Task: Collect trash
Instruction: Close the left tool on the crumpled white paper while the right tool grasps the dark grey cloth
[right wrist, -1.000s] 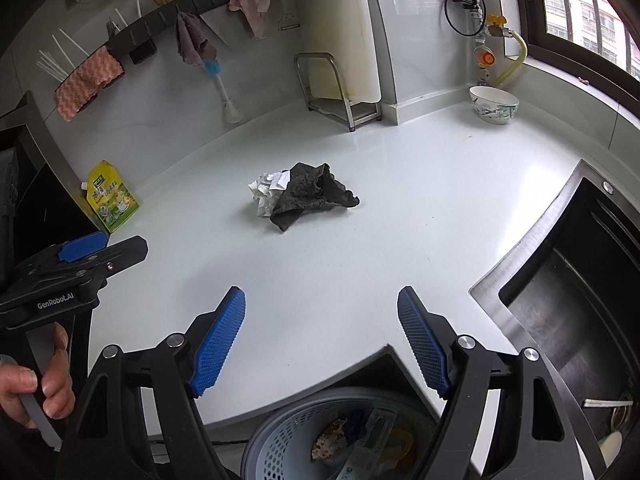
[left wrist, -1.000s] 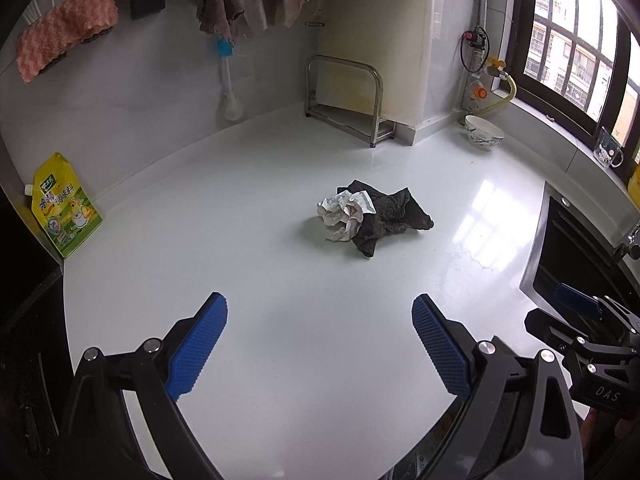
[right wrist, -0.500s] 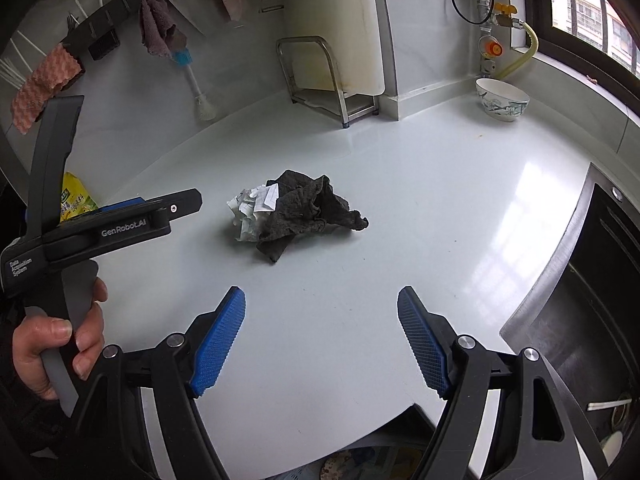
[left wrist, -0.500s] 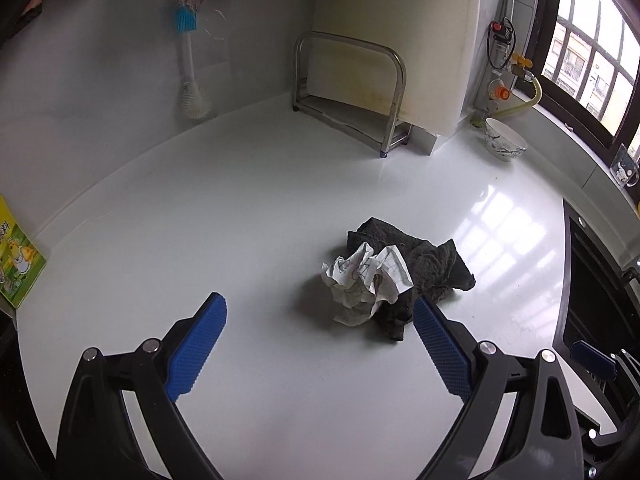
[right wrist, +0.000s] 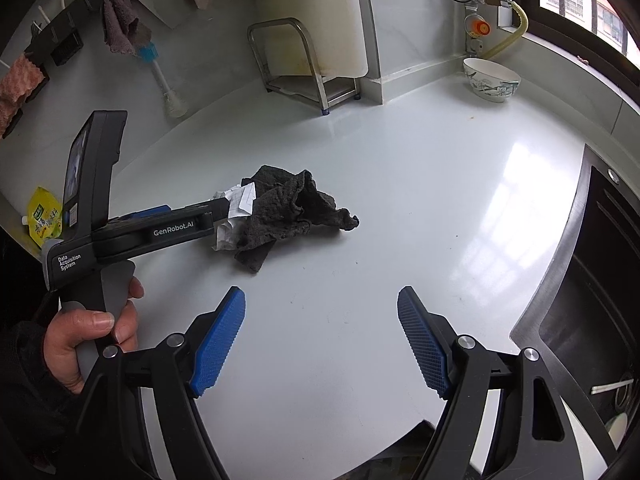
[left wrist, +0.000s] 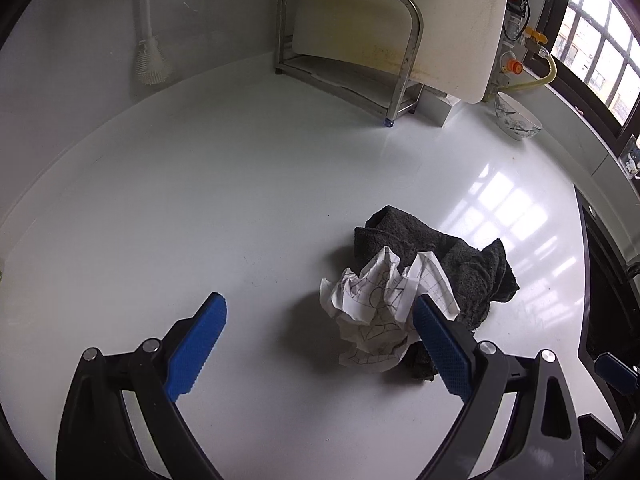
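Observation:
A crumpled white paper (left wrist: 376,304) with a drawn grid lies on the white counter (left wrist: 200,200), resting against a dark grey rag (left wrist: 464,264). My left gripper (left wrist: 320,336) is open; its right pad is beside the paper and its left pad is well clear. In the right wrist view the left gripper (right wrist: 224,212) reaches the paper (right wrist: 240,204) and rag (right wrist: 292,212) from the left. My right gripper (right wrist: 322,340) is open and empty, nearer the counter's front edge.
A steel rack (left wrist: 352,48) with a white board stands at the back wall. A bowl (right wrist: 492,80) sits at the back right. A dark sink (right wrist: 592,304) lies to the right. A brush (left wrist: 150,56) hangs on the wall. A yellow pouch (right wrist: 44,216) leans at the left.
My left gripper has moved forward to the paper, so its right pad now stands beside it. My right gripper has shifted forward slightly; the basket below the counter edge is out of view.

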Motion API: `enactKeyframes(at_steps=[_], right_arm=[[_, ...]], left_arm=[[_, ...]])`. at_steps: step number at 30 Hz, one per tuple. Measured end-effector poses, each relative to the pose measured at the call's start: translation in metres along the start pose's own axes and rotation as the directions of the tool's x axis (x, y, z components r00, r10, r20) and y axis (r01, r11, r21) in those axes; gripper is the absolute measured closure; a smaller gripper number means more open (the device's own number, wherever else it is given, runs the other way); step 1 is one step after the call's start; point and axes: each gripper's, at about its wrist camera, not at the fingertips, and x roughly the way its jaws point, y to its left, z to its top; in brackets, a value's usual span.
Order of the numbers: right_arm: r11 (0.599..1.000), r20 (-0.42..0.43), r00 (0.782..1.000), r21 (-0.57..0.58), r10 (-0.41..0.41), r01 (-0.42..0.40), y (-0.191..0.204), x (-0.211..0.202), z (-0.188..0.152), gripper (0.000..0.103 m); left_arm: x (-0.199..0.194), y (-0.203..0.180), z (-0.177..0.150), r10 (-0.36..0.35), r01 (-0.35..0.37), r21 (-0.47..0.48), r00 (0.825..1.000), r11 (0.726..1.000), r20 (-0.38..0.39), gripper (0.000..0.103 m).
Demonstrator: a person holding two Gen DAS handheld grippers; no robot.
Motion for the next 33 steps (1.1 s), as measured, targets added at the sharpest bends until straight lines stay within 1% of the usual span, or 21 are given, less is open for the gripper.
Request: enactKeyframes(at_steps=[3,5,6,9,11,12,13,15,16,21,27,30,33], right_arm=[[1.0,-0.003,1.0,0.0,-0.007,0.007,-0.002,0.003,0.001,0.028],[1.0,-0.006,1.0,0.003,-0.01,0.01,-0.004,0.005,0.001,0.028],[1.0,-0.008,1.0,0.005,-0.01,0.01,-0.005,0.007,0.002,0.028],[1.0,-0.01,1.0,0.014,-0.006,0.006,-0.009,0.009,0.004,0.028],[1.0,-0.007,1.0,0.013,-0.005,0.005,-0.009,0.011,0.006,0.028],[1.0,-0.006,1.0,0.011,-0.003,0.003,-0.01,0.012,0.008,0.028],[1.0,-0.005,1.0,0.008,-0.003,0.003,-0.01,0.013,0.009,0.028],[1.0,-0.005,1.0,0.003,0.0,0.0,-0.009,0.017,0.013,0.028],[1.0,-0.004,1.0,0.0,0.003,-0.003,-0.008,0.019,0.016,0.028],[1.0,0.01,1.0,-0.017,0.013,-0.013,-0.001,0.029,0.028,0.028],[0.996,0.031,0.999,-0.085,-0.009,0.011,0.018,0.049,0.046,0.028],[0.992,0.034,0.999,-0.128,-0.012,0.016,0.028,0.06,0.054,0.025],[0.987,0.034,0.999,-0.154,-0.031,0.036,0.036,0.071,0.061,0.024]], left_arm=[[0.005,0.004,0.0,-0.031,0.031,-0.023,1.0,0.999,0.002,0.016],[0.008,0.003,0.001,-0.045,0.045,-0.018,0.999,0.999,-0.001,0.028],[0.009,0.002,0.002,-0.046,0.046,-0.012,0.999,0.999,-0.001,0.03],[0.009,-0.003,0.002,-0.049,0.049,0.008,0.999,0.999,0.004,0.045],[0.008,-0.007,0.003,-0.06,0.06,0.024,0.998,0.998,0.003,0.062],[0.007,-0.009,0.002,-0.064,0.063,0.033,0.998,0.997,0.003,0.066],[0.006,-0.01,0.002,-0.066,0.066,0.042,0.998,0.997,0.002,0.073],[0.004,-0.012,0.001,-0.063,0.062,0.05,0.998,0.997,0.002,0.077],[0.003,-0.011,0.001,-0.064,0.064,0.047,0.998,0.997,0.002,0.081],[-0.003,0.002,0.0,-0.064,0.064,0.019,0.998,0.998,0.005,0.087],[-0.017,0.025,-0.005,-0.015,0.015,0.003,1.0,1.0,0.027,0.088],[-0.027,0.036,-0.009,0.007,-0.006,-0.005,0.999,1.0,0.039,0.088],[-0.035,0.044,-0.014,0.033,-0.032,-0.014,0.998,0.999,0.05,0.088]])
